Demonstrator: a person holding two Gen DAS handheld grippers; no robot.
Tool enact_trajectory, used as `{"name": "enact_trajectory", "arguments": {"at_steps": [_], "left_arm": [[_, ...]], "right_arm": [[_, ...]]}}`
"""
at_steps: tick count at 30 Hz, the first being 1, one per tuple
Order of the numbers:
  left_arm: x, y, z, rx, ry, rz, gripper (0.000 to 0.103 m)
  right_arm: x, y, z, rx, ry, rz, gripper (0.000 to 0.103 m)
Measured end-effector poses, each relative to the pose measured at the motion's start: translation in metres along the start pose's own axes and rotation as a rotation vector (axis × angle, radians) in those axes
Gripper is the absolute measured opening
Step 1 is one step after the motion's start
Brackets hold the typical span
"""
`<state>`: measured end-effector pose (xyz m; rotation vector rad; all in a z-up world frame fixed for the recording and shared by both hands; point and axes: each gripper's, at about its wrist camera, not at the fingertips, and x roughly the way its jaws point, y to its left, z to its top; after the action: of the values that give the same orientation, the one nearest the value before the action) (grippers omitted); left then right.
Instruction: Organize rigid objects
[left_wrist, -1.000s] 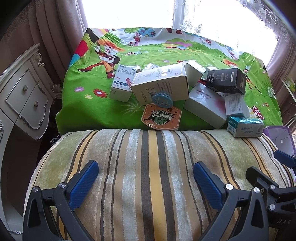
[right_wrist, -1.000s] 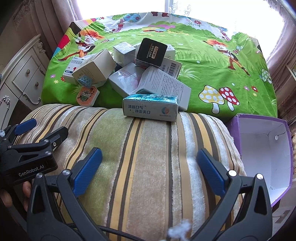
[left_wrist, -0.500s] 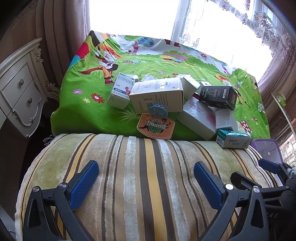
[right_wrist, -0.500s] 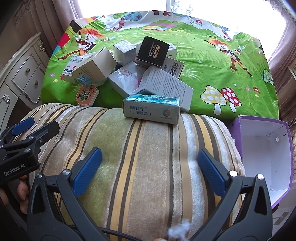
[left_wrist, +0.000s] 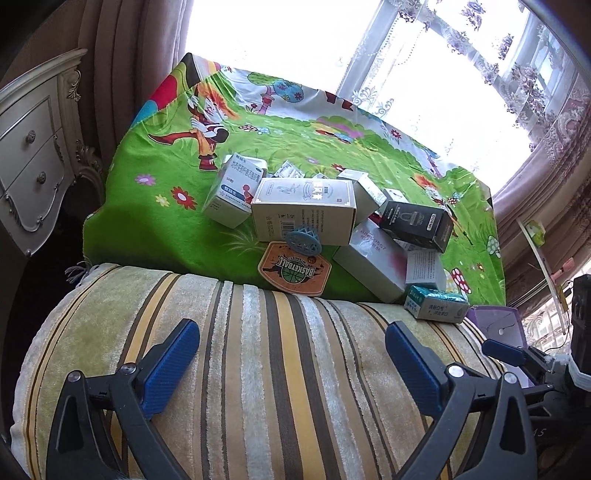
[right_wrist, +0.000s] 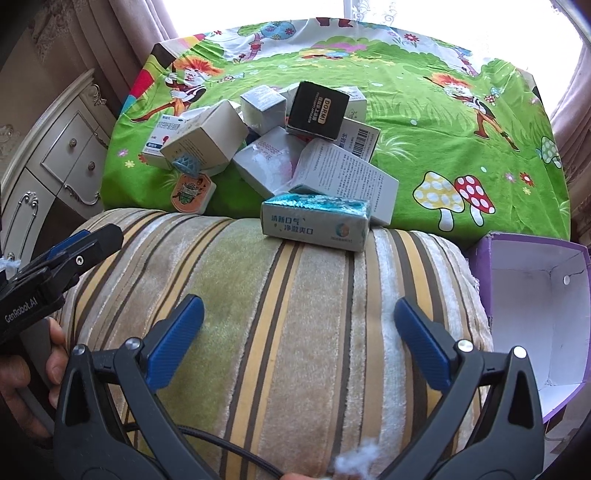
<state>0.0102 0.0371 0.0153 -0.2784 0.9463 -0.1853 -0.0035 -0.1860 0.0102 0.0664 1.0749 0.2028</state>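
A: What changed? Biggest things first.

B: The left view has tipped up and swung: more window and curtain show, and the green cartoon cloth (left_wrist: 155, 192) on the table sits higher and further ahead of the left tongs (left_wrist: 291, 363) than a second ago. The striped cushion (right_wrist: 280, 306) fills the near ground under both tongs, as it did. The purple box (right_wrist: 535, 306) lies open to the right of the right tongs (right_wrist: 297, 341), unmoved and seemingly empty.

A: And the pile?

B: Untouched. Cartons heaped ahead of both tongs: large white carton (left_wrist: 304, 210), black carton (right_wrist: 317, 110), teal-topped carton (right_wrist: 316, 221) nearest, resting on the cushion's far edge dead ahead of the right tongs. Basketball badge (left_wrist: 293, 267) and small blue disc (left_wrist: 303, 242) lie at the heap's near side.

A: Meaning for the task?

B: Only repositioning, I judge. Nothing sorted yet.

A: The tongs?

B: Both spread wide apart, gripping nothing, hovering over the cushion. I cannot tell whether the pads (right_wrist: 176, 338) brush it.
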Motion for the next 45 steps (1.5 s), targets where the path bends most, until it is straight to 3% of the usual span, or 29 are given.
{"name": "enact_trajectory", "arguments": {"at_steps": [9, 19, 22, 33, 37, 41, 45], "left_arm": [[0.002, 0.018, 0.041, -0.067, -0.006, -0.039, 0.102], [0.029, 0.047, 0.1, -0.112, 0.053, -0.05, 0.102], [0.039, 0.06, 0.111, -0.16, 0.073, -0.067, 0.102], [0.078, 0.086, 0.12, -0.256, 0.054, -0.098, 0.1], [0.089, 0.093, 0.119, -0.292, 0.07, -0.135, 0.097], [0.097, 0.1, 0.12, -0.326, 0.079, -0.156, 0.095], [0.104, 0.103, 0.118, -0.341, 0.102, -0.181, 0.092]], "right_arm": [[-0.013, 0.001, 0.024, -0.043, -0.081, -0.01, 0.103], [-0.004, -0.009, 0.066, -0.044, -0.104, 0.006, 0.103], [0.002, -0.016, 0.082, -0.003, -0.091, 0.048, 0.103], [0.03, -0.031, 0.123, 0.011, -0.057, 0.051, 0.102], [0.045, -0.031, 0.13, 0.003, -0.016, 0.069, 0.091], [0.052, -0.023, 0.133, -0.033, -0.009, 0.089, 0.086], [0.057, -0.014, 0.132, -0.077, 0.001, 0.087, 0.071]]}}
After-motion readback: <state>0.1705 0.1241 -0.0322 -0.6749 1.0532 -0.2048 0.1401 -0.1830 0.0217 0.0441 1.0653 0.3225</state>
